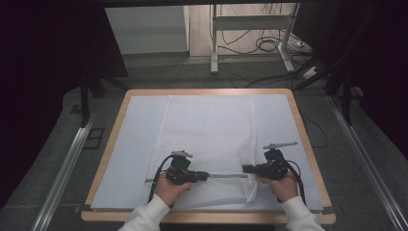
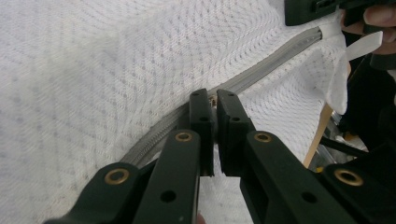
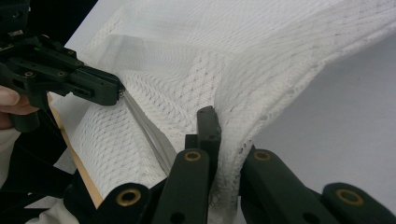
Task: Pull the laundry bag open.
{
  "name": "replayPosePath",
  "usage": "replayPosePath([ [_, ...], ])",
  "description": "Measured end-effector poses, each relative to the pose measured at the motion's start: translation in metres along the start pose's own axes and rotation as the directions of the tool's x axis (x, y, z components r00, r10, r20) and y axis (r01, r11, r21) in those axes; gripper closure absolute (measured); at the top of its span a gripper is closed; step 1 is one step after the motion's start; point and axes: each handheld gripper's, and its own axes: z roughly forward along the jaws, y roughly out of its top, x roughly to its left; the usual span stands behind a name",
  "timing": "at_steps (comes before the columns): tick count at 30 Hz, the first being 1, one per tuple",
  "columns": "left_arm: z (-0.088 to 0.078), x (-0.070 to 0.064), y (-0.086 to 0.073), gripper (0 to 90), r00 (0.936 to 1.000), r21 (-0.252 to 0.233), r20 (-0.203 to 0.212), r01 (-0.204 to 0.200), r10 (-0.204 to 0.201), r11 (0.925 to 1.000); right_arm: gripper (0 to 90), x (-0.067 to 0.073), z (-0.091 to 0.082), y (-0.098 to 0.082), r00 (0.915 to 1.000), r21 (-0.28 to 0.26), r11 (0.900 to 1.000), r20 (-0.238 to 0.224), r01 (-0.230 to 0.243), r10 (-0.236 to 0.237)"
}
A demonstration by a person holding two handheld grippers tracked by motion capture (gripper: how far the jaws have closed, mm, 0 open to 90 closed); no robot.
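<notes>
A white mesh bag (image 1: 207, 130) lies flat on the covered table, with a grey zipper (image 1: 226, 175) running across its near end. My left gripper (image 1: 204, 174) is shut on the zipper's small metal pull (image 2: 213, 99), jaws pressed together over the zipper (image 2: 271, 65). My right gripper (image 1: 246, 169) is shut on the bag's mesh edge (image 3: 233, 116) at the zipper's right end, and the cloth folds over one jaw. In the right gripper view the left gripper (image 3: 119, 93) sits at the far end of the zipper (image 3: 144, 128). The zipper is stretched taut between the two grippers.
A white sheet (image 1: 139, 144) covers the wooden table (image 1: 111, 139). Beyond the far edge stand a metal desk frame (image 1: 214, 43) and loose cables (image 1: 269, 43) on the floor. Metal rails (image 1: 67, 163) run along both sides of the table.
</notes>
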Motion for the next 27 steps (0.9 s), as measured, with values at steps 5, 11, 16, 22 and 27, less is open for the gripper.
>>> replayPosePath([
  [5,-0.006,0.004,-0.002,86.8,0.9998,-0.013,-0.008,0.018,-0.019,0.9997,88.8,0.0,-0.001,0.0,0.9999,-0.004,1.0,0.01,0.003,-0.003],
  [11,-0.01,0.007,-0.006,86.7,0.9998,-0.005,-0.008,0.018,-0.018,0.9998,88.7,0.0,0.0,-0.001,0.9999,-0.003,1.0,0.011,0.004,-0.004],
  [16,-0.016,0.011,-0.008,86.7,0.9995,-0.016,-0.002,0.032,-0.032,0.9994,88.8,0.0,0.0,-0.001,1.0,-0.003,1.0,0.002,0.001,-0.001],
  [22,-0.023,0.016,-0.012,86.6,0.9991,-0.023,-0.005,0.043,-0.043,0.9988,88.8,0.0,0.001,-0.001,1.0,-0.003,1.0,0.004,0.003,-0.003],
  [27,-0.026,0.018,-0.013,86.6,0.9991,-0.017,-0.013,0.04,-0.04,0.999,88.8,0.001,0.002,-0.001,1.0,-0.003,1.0,0.0,0.002,-0.002],
])
